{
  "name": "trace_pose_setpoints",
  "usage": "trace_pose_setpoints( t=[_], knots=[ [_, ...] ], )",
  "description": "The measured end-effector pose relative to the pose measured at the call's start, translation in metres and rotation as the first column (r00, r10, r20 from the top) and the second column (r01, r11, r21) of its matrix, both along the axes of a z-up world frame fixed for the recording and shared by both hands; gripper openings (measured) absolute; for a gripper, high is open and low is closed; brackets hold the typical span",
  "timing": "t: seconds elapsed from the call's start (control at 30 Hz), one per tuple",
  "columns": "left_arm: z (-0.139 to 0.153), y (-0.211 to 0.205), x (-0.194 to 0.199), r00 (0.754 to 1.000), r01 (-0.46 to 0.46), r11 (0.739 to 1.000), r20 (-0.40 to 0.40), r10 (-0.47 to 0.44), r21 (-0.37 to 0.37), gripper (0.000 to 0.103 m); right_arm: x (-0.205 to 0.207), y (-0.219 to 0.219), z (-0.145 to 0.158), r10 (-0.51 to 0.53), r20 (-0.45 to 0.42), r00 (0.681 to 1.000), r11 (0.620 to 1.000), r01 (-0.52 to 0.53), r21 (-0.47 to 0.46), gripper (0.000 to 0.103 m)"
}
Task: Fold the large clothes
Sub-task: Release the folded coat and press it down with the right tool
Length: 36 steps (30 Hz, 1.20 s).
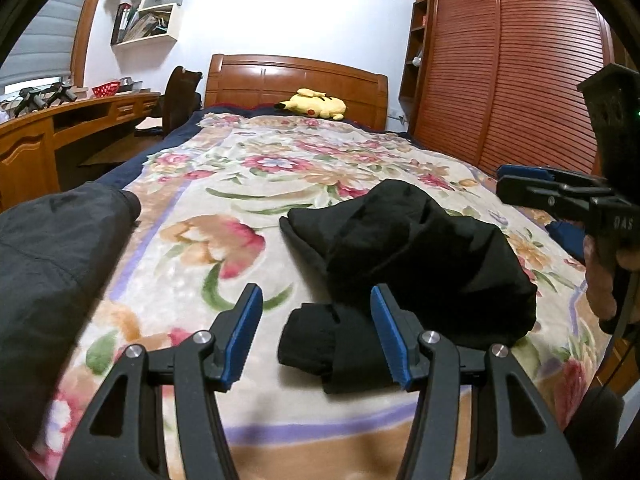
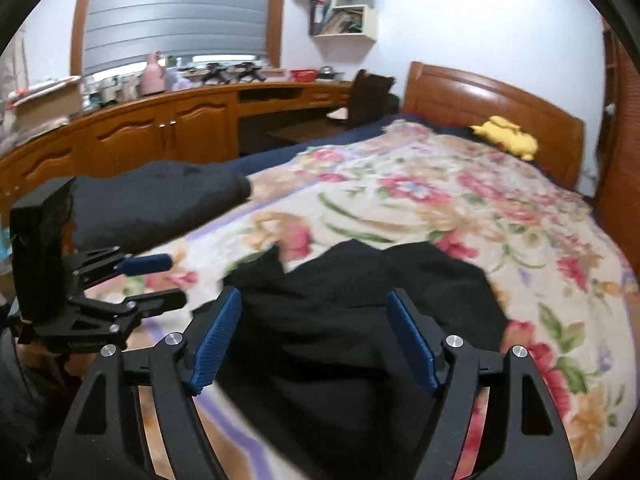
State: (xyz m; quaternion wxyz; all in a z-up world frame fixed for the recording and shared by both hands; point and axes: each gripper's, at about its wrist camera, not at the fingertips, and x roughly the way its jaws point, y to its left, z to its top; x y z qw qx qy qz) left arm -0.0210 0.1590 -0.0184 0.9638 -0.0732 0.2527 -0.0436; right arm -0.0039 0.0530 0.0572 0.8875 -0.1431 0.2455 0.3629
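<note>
I see a bedroom with white walls, a wooden headboard (image 1: 296,76), a louvred wooden wardrobe (image 1: 516,68) on the right, a curved wooden desk (image 2: 168,120) under a grey-blinded window (image 2: 176,12), and white wall shelves (image 1: 148,0).

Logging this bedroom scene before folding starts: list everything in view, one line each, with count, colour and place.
black garment: 1, black, crumpled on the bed, a sleeve cuff nearest the left gripper
dark grey garment: 1, dark grey, left edge of the bed
blanket: 1, cream with floral print, covering the bed
plush toy: 1, yellow, by the headboard
headboard: 1, brown wood, far end of the bed
wardrobe: 1, reddish slatted doors, right of the bed
desk: 1, brown wood, under the window
wall shelf: 1, white, above the desk
left gripper: 1, black with blue pads, open over the cuff
right gripper: 1, black with blue pads, open over the black garment
</note>
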Motion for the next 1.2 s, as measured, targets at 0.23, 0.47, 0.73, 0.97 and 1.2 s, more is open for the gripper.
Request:
trace_pose_setpoints(
  t=[0.23, 0.47, 0.73, 0.97, 1.2],
  knots=[
    [0.005, -0.002, -0.004, 1.000, -0.007, 1.000, 0.024, 0.007, -0.002, 0.056, 0.024, -0.027, -0.031, -0.129, -0.034, 0.991, 0.987, 0.125, -0.097, 0.072],
    [0.006, 0.000, -0.003, 1.000, -0.016, 1.000, 0.027, 0.016, -0.010, 0.056, 0.021, -0.006, -0.087, -0.038, -0.186, 0.982, 0.992, 0.015, -0.126, 0.066],
    [0.007, -0.006, -0.001, 0.999, 0.003, 1.000, 0.034, -0.003, -0.015, 0.056, 0.012, -0.003, -0.103, -0.002, -0.205, 0.979, 0.991, -0.025, -0.129, 0.063],
    [0.015, -0.023, -0.001, 0.996, 0.048, 0.999, 0.075, -0.046, -0.017, 0.056, 0.012, -0.032, -0.077, -0.026, -0.208, 0.978, 0.997, 0.010, -0.077, 0.069],
    [0.018, -0.049, 0.000, 0.987, 0.141, 0.990, 0.082, -0.141, 0.001, 0.043, 0.013, -0.081, -0.061, -0.139, -0.126, 0.982, 0.990, 0.136, -0.035, 0.070]
  ],
)
